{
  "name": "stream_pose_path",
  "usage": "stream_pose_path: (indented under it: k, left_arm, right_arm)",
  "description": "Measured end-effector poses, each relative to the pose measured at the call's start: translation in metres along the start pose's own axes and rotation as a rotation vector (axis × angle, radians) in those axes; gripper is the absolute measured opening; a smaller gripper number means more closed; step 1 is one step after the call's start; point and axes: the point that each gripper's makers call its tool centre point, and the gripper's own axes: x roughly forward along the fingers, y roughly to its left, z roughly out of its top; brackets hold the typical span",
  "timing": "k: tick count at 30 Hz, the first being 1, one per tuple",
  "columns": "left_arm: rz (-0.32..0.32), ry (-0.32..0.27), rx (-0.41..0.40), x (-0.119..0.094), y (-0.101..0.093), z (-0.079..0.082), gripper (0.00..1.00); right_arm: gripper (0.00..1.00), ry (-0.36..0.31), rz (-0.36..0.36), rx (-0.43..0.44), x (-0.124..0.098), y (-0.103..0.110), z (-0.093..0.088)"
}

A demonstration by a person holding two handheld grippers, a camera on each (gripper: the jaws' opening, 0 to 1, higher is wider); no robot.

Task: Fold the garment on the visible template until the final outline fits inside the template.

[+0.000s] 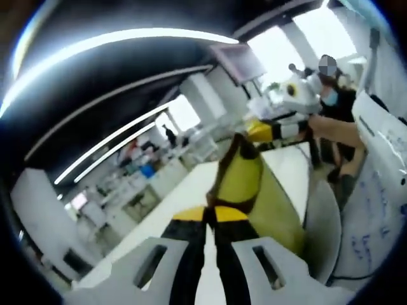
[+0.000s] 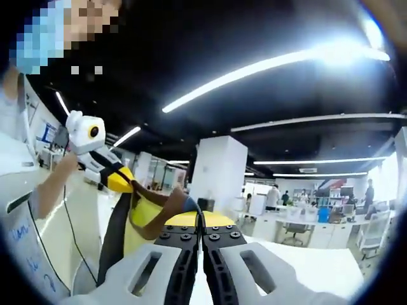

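The garment (image 1: 245, 181), yellow with dark brown parts, hangs stretched in the air between both grippers. In the left gripper view my left gripper (image 1: 210, 215) is shut on one end of it. The cloth runs up to my right gripper (image 1: 267, 130), shut on the other end. In the right gripper view my right gripper (image 2: 200, 223) pinches a yellow edge of the garment (image 2: 143, 213), and the cloth runs left to the left gripper (image 2: 119, 179), held in a person's hand. The white table (image 1: 181, 194) lies below.
A person (image 1: 334, 105) stands close behind the garment. A white surface with blue marks (image 1: 381, 190) fills the right side of the left gripper view. Desks, chairs and people stand farther back in the office (image 2: 305, 210).
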Motion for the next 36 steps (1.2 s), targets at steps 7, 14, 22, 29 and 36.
stream_pose_path:
  k: [7,14,22,29,36]
  left_arm:
    - [-0.035,0.053,-0.039,0.023,0.000,-0.027,0.00]
    - [-0.048,0.094,-0.045,0.044,0.010,-0.049,0.00]
    - [-0.070,0.118,-0.086,0.069,0.022,-0.072,0.00]
    - [-0.064,0.152,-0.097,0.090,0.035,-0.092,0.00]
    - [-0.050,0.170,-0.101,0.116,0.053,-0.116,0.00]
  right_arm:
    - [0.01,0.075,-0.023,0.021,0.002,-0.008,-0.034]
    - [0.01,0.110,-0.050,0.046,0.007,-0.025,-0.057]
    - [0.01,0.152,-0.060,0.065,0.021,-0.041,-0.084]
    - [0.01,0.185,-0.056,0.064,0.041,-0.060,-0.108]
    - [0.01,0.215,-0.064,0.081,0.058,-0.081,-0.135]
